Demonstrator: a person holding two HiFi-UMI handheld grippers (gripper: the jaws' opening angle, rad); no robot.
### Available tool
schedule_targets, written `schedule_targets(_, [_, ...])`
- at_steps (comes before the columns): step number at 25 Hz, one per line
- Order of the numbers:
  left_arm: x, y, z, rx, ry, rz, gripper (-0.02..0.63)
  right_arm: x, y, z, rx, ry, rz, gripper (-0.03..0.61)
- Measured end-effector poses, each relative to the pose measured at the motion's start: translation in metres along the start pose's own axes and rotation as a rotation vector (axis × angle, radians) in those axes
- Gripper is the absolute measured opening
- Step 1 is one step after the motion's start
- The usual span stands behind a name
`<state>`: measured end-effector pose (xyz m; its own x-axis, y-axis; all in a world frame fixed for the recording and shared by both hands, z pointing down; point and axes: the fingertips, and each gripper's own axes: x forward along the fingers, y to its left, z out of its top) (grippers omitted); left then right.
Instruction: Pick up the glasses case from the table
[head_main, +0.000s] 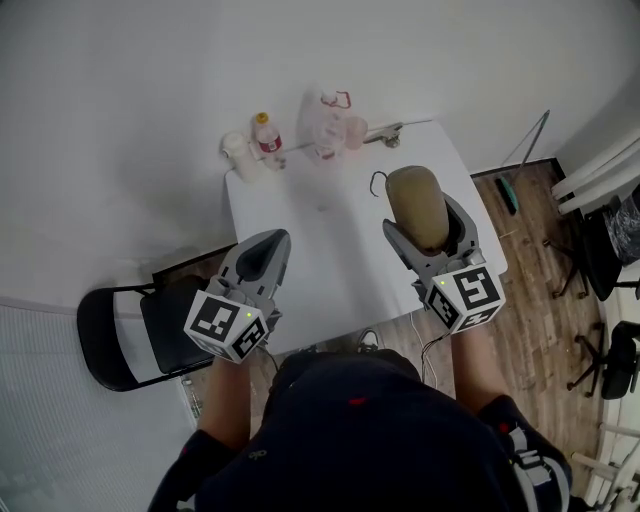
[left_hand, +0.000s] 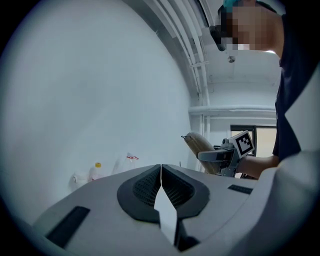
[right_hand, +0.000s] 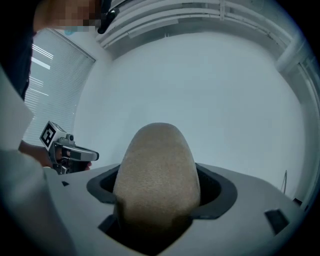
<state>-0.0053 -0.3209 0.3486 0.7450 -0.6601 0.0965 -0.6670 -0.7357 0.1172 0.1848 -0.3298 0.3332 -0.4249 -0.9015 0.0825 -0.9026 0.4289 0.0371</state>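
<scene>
And there it is: our right gripper (head_main: 430, 238) has the glasses case (head_main: 416, 200) clamped between its jaws, the tan oval standing up out of them. In the right gripper view we see only wall behind the case and nothing of the bench (head_main: 320, 250). So we judge it clear of the surface, carried in the air over the right-hand part of the white top in the head view. Our left gripper (head_main: 262, 256) hangs over the lower left of the bench with its jaws pressed together on nothing. At the top edge of the bench stand a yellow-capped bottle (head_main: 266, 135) and a clear jug (head_main: 326, 122), well apart from the action. By our reckoning the pick is done; what is left is only a firm grip.
</scene>
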Motion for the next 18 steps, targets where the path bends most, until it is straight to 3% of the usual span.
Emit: schedule_targets(18, [-0.006, -0.008, 0.007, 0.02, -0.011, -0.02, 0.023, -0.01, 0.008, 0.017, -0.031, -0.019, -0.003, 0.413])
